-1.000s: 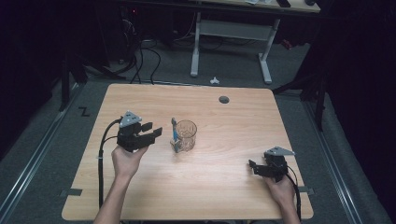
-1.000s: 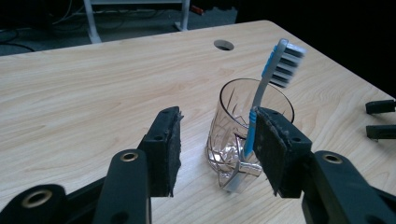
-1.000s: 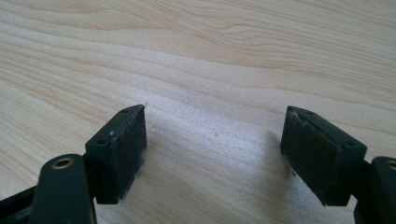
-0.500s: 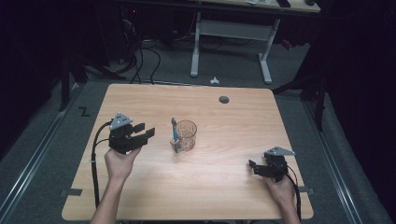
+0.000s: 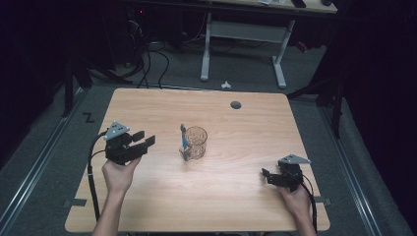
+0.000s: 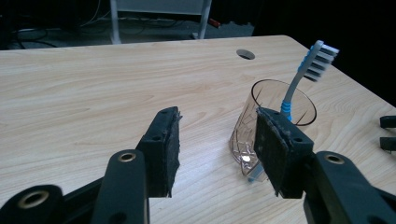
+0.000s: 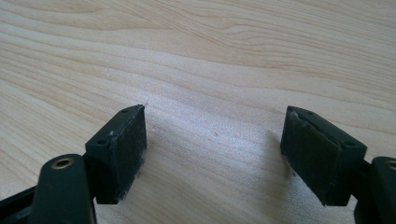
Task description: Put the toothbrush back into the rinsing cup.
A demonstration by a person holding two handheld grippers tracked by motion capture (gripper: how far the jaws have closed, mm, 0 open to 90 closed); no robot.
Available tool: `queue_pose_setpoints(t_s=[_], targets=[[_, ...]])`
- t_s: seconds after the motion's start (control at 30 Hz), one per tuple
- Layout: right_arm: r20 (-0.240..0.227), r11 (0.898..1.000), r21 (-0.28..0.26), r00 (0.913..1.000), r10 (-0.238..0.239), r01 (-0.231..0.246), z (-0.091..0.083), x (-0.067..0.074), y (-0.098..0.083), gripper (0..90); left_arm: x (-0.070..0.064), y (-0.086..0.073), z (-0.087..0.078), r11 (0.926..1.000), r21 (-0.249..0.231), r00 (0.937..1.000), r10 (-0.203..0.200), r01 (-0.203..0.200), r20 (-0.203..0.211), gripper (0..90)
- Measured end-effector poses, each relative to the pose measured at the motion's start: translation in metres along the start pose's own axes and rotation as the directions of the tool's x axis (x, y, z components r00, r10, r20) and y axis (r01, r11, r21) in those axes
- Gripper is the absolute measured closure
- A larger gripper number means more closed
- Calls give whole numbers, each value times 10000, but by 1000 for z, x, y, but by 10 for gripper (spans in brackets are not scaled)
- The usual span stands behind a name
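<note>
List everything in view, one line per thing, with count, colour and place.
glass cup: one, clear, near the table's middle.
toothbrush: one, blue and white, standing tilted in the glass cup, bristles up.
table: one, light wood, under everything.
cable hole: one, dark, far right part of the table top.
desk frame: one, white, on the floor beyond the table.
left gripper: one, black with grey plate, left of the cup, open, holding nothing.
right gripper: one, black with grey plate, near right of the table, open, holding nothing.
hands: two, near edge, one per gripper.
</note>
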State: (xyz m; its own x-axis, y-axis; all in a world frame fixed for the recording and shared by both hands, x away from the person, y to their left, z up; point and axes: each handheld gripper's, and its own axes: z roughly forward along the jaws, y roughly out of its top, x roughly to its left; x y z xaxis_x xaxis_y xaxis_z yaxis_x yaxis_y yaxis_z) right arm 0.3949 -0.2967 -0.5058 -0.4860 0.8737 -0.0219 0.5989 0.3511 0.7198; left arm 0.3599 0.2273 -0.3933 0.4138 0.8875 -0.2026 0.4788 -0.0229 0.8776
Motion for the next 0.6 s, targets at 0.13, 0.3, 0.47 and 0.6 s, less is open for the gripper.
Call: queue_pose_setpoints(t_s=[0.13, 0.3, 0.47, 0.6], targets=[[1, 10000, -1, 10000, 2, -2, 0, 0, 0, 227, 2, -1, -3, 10000, -22, 10000, -10, 9, -43, 504], [3, 10000, -2, 10000, 2, -2, 0, 0, 0, 227, 4, -4, -6, 9999, -48, 9999, -108, 108, -111, 504], [4, 10000, -3, 10000, 2, -2, 0, 0, 0, 227, 8, -7, -10, 9998, -100, 9996, -197, 195, -179, 503], [4, 10000, -3, 10000, 1, -1, 0, 0, 0, 227, 10, -11, -12, 9996, -78, 9993, -272, 270, -246, 503]])
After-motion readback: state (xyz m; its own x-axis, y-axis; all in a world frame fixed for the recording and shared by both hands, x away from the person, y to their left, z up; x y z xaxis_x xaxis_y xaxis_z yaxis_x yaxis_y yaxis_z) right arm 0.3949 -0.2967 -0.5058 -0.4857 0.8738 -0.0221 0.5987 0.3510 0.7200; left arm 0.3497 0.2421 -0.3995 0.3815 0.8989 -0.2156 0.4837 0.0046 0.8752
